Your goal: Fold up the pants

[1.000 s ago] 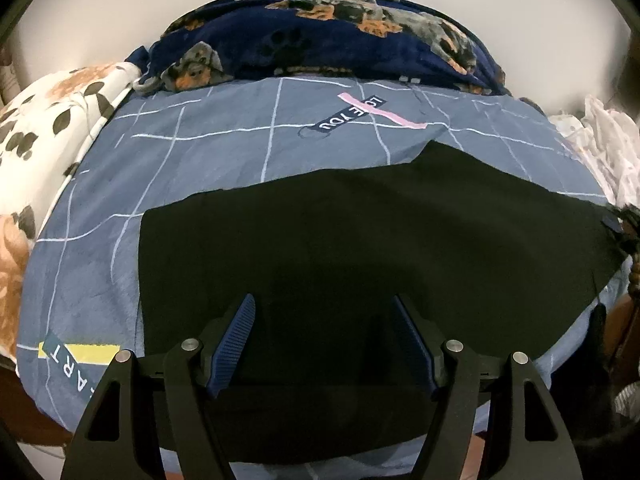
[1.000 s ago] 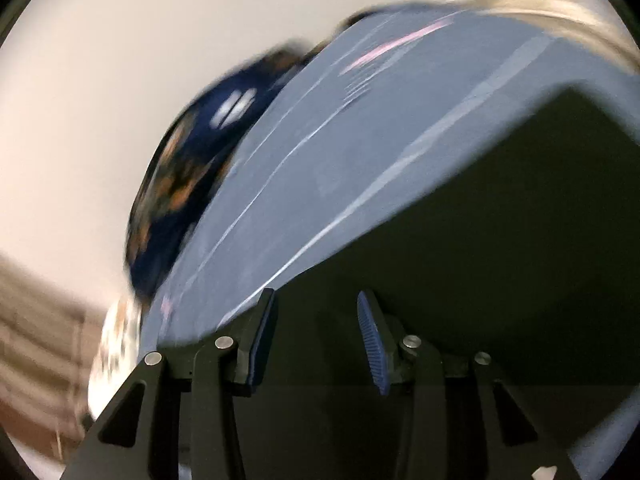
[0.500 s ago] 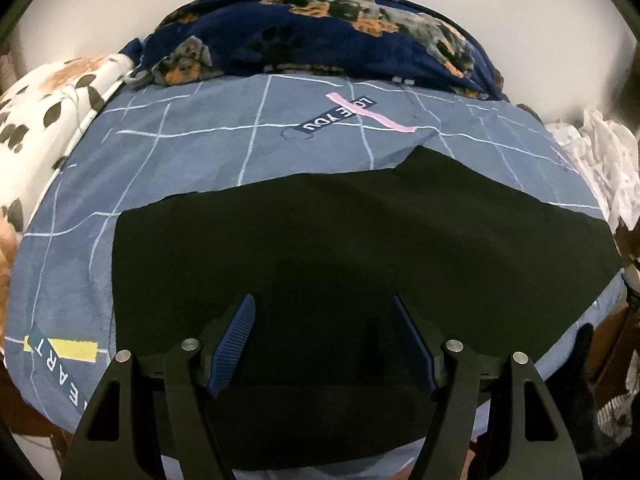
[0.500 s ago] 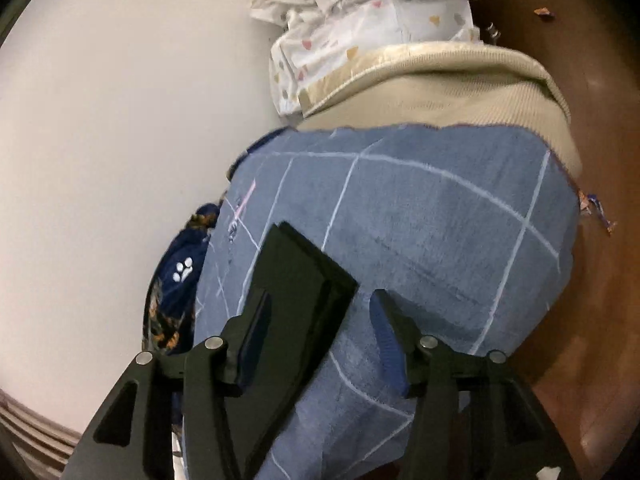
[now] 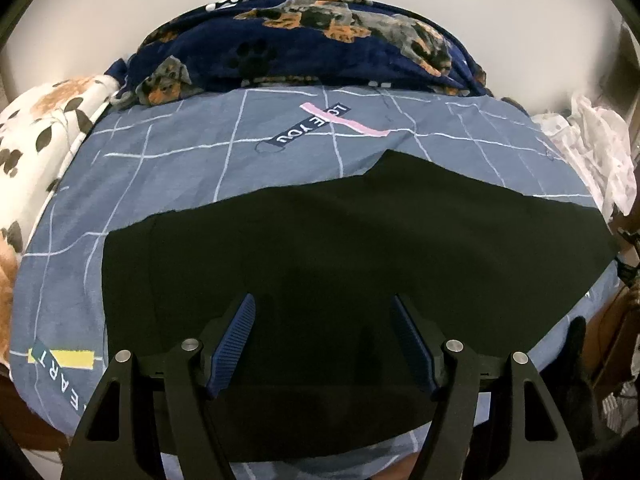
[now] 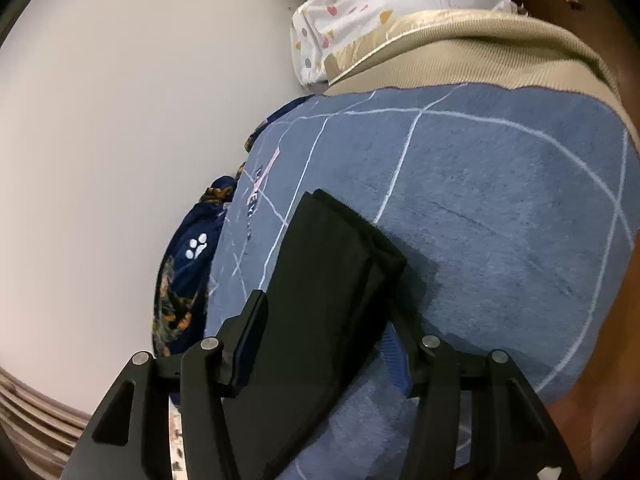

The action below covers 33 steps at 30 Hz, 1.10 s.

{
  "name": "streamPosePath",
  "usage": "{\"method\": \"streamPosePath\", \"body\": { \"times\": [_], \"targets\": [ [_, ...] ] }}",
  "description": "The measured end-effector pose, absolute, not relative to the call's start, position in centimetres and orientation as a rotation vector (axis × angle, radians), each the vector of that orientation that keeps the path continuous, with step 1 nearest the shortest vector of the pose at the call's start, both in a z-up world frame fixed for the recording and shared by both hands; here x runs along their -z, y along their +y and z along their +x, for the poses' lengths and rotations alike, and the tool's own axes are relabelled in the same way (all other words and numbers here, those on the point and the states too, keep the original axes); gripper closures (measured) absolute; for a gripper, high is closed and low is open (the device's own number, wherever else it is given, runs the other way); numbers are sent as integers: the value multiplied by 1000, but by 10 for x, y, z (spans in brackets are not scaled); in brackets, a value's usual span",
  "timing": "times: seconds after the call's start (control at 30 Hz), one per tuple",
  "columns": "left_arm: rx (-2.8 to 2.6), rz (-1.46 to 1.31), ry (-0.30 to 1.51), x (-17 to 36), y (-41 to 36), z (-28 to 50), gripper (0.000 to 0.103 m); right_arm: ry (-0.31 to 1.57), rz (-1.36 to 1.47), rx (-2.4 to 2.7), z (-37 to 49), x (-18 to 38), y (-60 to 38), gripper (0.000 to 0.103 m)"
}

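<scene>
Left wrist view first: black pants [image 5: 360, 248] spread flat across the blue grid-lined sheet [image 5: 168, 184], filling the middle and running off toward the right edge of the bed. Left gripper [image 5: 322, 340] poised over the near part of the cloth, fingers wide apart, nothing between the blue pads [image 5: 234, 340]. Near hem lost behind the gripper frame; seams and folds swallowed by the uniform black. Beyond the pants, a navy dog-print blanket [image 5: 304, 48] heaped at the far edge, a leaf-print white cover [image 5: 36, 144] cut off at left, crumpled white fabric [image 5: 596, 148] at right. Over to the right wrist view: the pants [image 6: 320, 300] seen edge-on as a layered dark band on the sheet [image 6: 500, 200], passing between the fingers of the right gripper [image 6: 324, 344]. Fingers spread, the right pad [image 6: 394, 356] mostly hidden behind the fabric; possibly brushing it, hard to say, but not clamped. Tan mattress edge [image 6: 460, 48] and spotted white cloth [image 6: 380, 8] above, cropped by the frame.
</scene>
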<state>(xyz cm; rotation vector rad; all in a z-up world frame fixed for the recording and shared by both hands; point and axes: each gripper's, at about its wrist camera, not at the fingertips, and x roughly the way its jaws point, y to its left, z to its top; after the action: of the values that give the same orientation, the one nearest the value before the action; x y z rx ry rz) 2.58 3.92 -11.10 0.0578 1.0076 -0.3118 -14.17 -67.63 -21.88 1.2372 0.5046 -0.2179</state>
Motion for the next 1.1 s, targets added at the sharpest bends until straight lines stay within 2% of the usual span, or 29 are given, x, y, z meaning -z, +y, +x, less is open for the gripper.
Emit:
{"method": "streamPosePath", "body": {
  "times": [0.13, 0.17, 0.2, 0.23, 0.57, 0.8, 0.87, 0.93, 1.1],
  "targets": [
    [300, 99, 974, 106, 32, 25, 33, 559, 1189, 224, -132, 214, -671, 53],
    [295, 111, 967, 106, 31, 25, 33, 572, 1179, 237, -131, 213, -671, 59],
    [289, 126, 959, 105, 29, 25, 33, 591, 1167, 251, -128, 213, -670, 77],
    [284, 143, 951, 105, 28, 24, 33, 631, 1154, 267, -125, 215, -669, 88],
    [254, 252, 912, 106, 21, 19, 33, 658, 1110, 314, -118, 212, -661, 89],
    [250, 264, 912, 107, 20, 18, 32, 606, 1239, 274, -123, 222, -668, 81],
    [248, 267, 917, 109, 21, 18, 32, 619, 1205, 287, -119, 219, -666, 82],
    [246, 270, 924, 111, 22, 18, 31, 640, 1188, 302, -116, 218, -665, 89],
    [236, 263, 946, 114, 25, 20, 31, 658, 1141, 311, -112, 211, -661, 90]
  ]
}}
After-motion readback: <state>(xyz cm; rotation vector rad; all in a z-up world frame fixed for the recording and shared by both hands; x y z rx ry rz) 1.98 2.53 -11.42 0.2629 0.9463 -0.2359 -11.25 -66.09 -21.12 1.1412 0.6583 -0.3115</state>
